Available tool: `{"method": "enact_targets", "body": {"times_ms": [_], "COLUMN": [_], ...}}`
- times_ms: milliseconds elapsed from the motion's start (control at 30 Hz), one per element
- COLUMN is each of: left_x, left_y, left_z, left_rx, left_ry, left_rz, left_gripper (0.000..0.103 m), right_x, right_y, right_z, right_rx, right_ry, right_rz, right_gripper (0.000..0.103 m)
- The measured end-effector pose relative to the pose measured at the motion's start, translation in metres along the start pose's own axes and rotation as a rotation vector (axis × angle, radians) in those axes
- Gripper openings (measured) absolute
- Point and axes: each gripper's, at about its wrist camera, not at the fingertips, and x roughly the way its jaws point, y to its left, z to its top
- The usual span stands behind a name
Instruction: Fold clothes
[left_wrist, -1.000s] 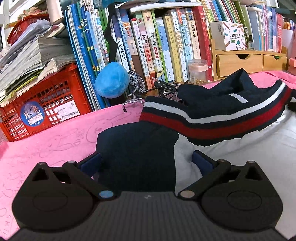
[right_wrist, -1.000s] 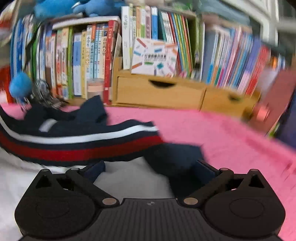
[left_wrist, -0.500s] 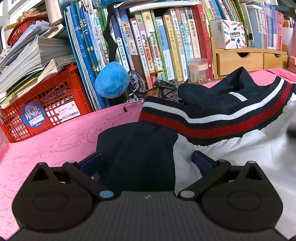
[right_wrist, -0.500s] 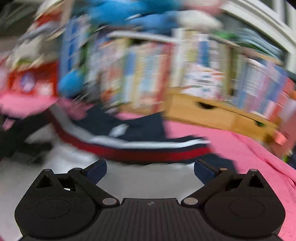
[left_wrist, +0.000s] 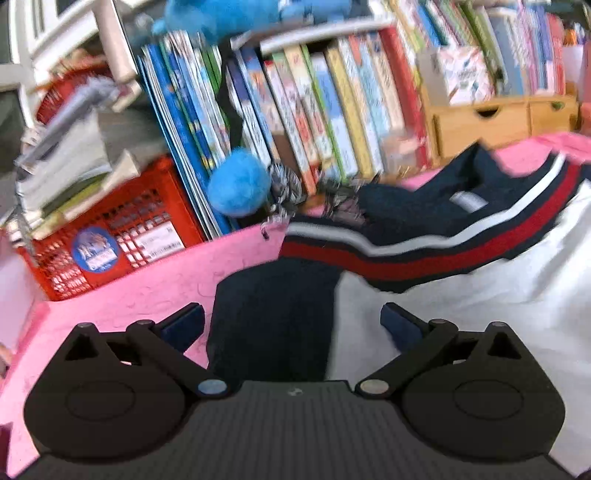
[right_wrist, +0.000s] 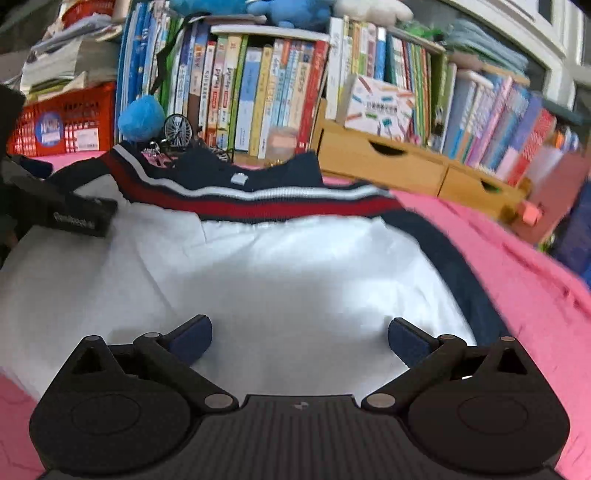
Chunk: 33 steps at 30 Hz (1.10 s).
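Matt knit shirt (right_wrist: 280, 266), wooden drawers (right_wrist: 384, 162)

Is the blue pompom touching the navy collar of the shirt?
Apart. In the right wrist view the blue pompom hangs left of the navy collar, with bicycle model between them.

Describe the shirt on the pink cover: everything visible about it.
The shirt lies spread, mostly flat, on the pink cover. Its body is white and lightly creased; across the chest run navy, white and red bands. The collar is navy with a small pale label inside. The sleeves are navy, and one lies between the open fingers of the left gripper. The fabric looks like soft knit. The right gripper, also open, sits over the white body. Whether either touches the cloth cannot be told.
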Motion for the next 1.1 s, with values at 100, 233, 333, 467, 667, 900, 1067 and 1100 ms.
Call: {"method": "enact_targets", "body": {"times_ms": [100, 233, 333, 467, 667, 900, 1067, 1100], "left_x": [-0.047, -0.059, -0.03, 0.003, 0.04, 0.073, 0.067, 0.065], "left_y": [-0.003, -0.044, -0.063, -0.072, -0.08, -0.075, -0.083, -0.086], "left_z": [0.009, 0.01, 0.009, 0.018, 0.04, 0.055, 0.047, 0.047], "left_rx": [0.01, 0.159, 0.204, 0.198, 0.202, 0.109, 0.168, 0.196], "left_ry": [-0.077, -0.07, 0.016, 0.07, 0.092, 0.128, 0.083, 0.078], "left_rz": [-0.128, -0.161, -0.148, -0.126, -0.064, -0.05, -0.013, 0.006], "left_gripper": [0.103, 0.103, 0.102, 0.103, 0.103, 0.103, 0.103, 0.103], "right_x": [0.006, 0.007, 0.007, 0.008, 0.008, 0.008, 0.007, 0.007], "right_y": [-0.007, -0.013, -0.014, -0.015, -0.018, -0.022, -0.022, -0.022], "right_z": [-0.001, -0.001, -0.002, -0.002, -0.003, -0.005, -0.006, -0.006], "right_rx": [0.091, 0.116, 0.122, 0.133, 0.155, 0.183, 0.182, 0.183], "right_ry": [0.008, 0.018, 0.021, 0.024, 0.028, 0.032, 0.034, 0.034], "right_rz": [0.032, 0.054, 0.058, 0.066, 0.08, 0.088, 0.086, 0.087], "right_gripper": [0.103, 0.103, 0.103, 0.103, 0.103, 0.103, 0.103, 0.103]}}
